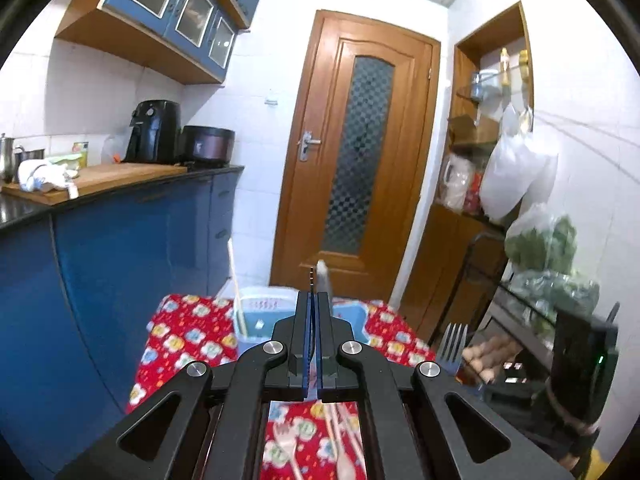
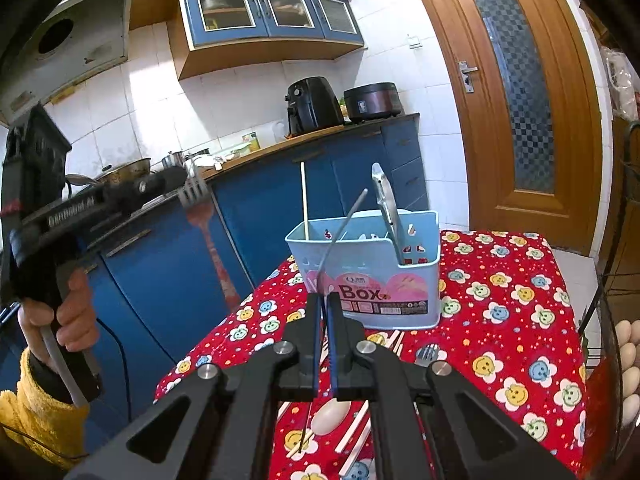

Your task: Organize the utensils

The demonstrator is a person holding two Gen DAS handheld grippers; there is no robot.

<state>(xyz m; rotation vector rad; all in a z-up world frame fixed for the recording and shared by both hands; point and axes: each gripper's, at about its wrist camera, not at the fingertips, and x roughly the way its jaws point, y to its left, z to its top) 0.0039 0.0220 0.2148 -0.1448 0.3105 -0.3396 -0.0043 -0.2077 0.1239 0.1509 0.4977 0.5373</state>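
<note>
A light blue utensil box (image 2: 368, 280) stands on the red flowered tablecloth (image 2: 512, 304), with an upright chopstick (image 2: 304, 200) and a metal blade (image 2: 384, 200) in it. My right gripper (image 2: 325, 300) is shut on a thin metal fork (image 2: 344, 224), seen edge-on, just in front of the box. That fork (image 1: 454, 340) shows tines up in the left wrist view. My left gripper (image 2: 180, 182) hovers left of the table, shut on a pink-handled fork (image 2: 200, 208) whose handle hangs down. In its own view the left gripper (image 1: 314, 300) points over the box (image 1: 260, 312).
A white spoon (image 2: 330, 416), chopsticks (image 2: 360, 428) and another fork (image 2: 426, 354) lie on the cloth near me. Eggs (image 2: 628, 360) sit in a rack on the right. Blue counter cabinets (image 2: 280, 208) run along the left, and a wooden door (image 2: 520, 100) is behind. A hand (image 2: 76, 312) in a yellow sleeve holds the left gripper.
</note>
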